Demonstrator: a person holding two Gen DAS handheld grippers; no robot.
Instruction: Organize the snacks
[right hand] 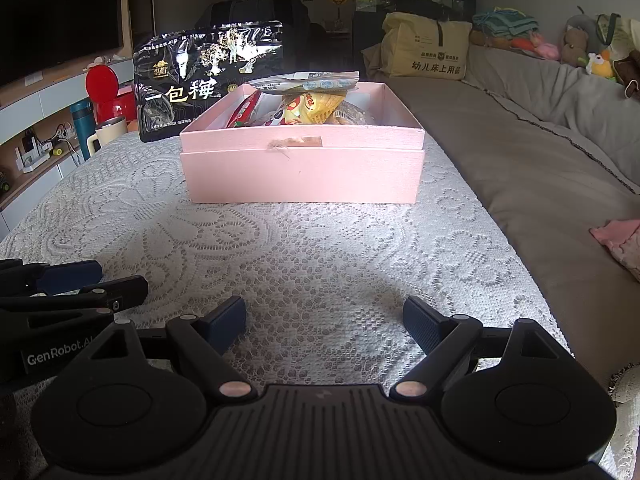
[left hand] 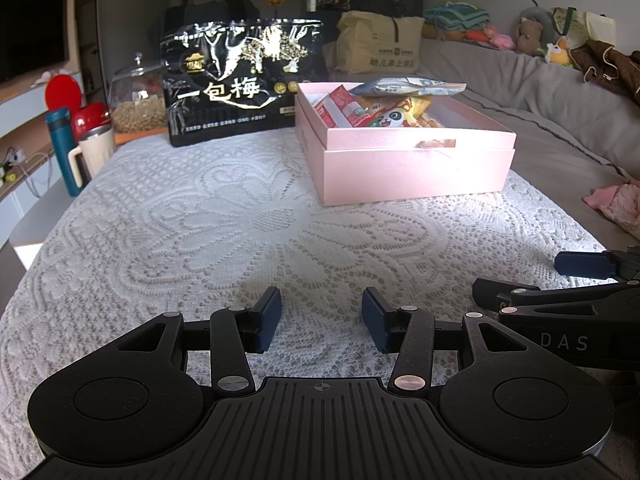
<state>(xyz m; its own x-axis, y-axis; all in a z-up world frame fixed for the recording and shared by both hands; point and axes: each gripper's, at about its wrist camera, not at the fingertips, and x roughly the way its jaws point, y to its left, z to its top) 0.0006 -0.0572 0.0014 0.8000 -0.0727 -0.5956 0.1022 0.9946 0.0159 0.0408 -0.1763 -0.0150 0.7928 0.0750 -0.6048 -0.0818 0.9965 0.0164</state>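
Lace cloth (right hand: pixel 320 240), snack box (right hand: pixel 304 168) beyond grippers (right hand: pixel 324 320)

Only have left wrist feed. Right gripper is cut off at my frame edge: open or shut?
Observer: Open. The right gripper has its jaws spread wide with only lace tablecloth between them.
Operator: The pink box front wall, anything on it? Glare here.
Observer: The right wrist view shows the pink box with a strip of torn tape and frayed paper at the middle of the inner rim.
Operator: Anything past the box on the right side?
Observer: A beige zip bag with printed characters stands on the sofa, apart from the box.
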